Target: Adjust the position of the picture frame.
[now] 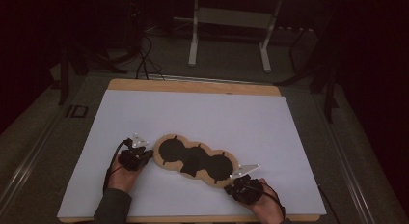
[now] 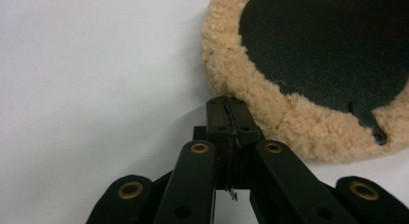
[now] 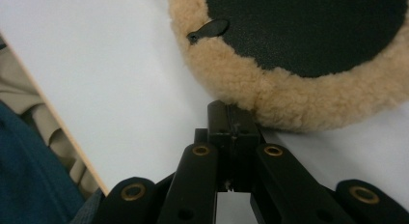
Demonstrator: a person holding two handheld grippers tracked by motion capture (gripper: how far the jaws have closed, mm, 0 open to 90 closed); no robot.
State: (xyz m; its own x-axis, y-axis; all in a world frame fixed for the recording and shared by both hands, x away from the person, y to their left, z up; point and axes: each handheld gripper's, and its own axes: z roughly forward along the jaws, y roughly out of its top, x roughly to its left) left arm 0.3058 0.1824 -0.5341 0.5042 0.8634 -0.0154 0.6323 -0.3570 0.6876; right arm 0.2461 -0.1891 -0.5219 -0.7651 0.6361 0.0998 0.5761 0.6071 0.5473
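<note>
High view: fleece pad (image 1: 195, 161), three joined lobes with black inserts, is laid flat on the white sheet (image 1: 202, 118), slanting across the near half, well clear of the far edge. Left gripper (image 1: 147, 154) is set at the pad's left end, right gripper (image 1: 235, 178) at its right end, close to the sheet's near edge.

Left gripper view: jaws are pressed together with nothing pinched between them; tips touch or nearly touch the tan fleece rim (image 2: 251, 96). For a grip, jaws need to be opened first, one slid under the rim, then closed on fleece, not on the black insert (image 2: 328, 45).

Right gripper view: jaws likewise closed and empty, tips against the rim (image 3: 284, 101). Same approach is advised. Both ends are best lifted together, level, so the middle lobe isn't dragged or folded.
</note>
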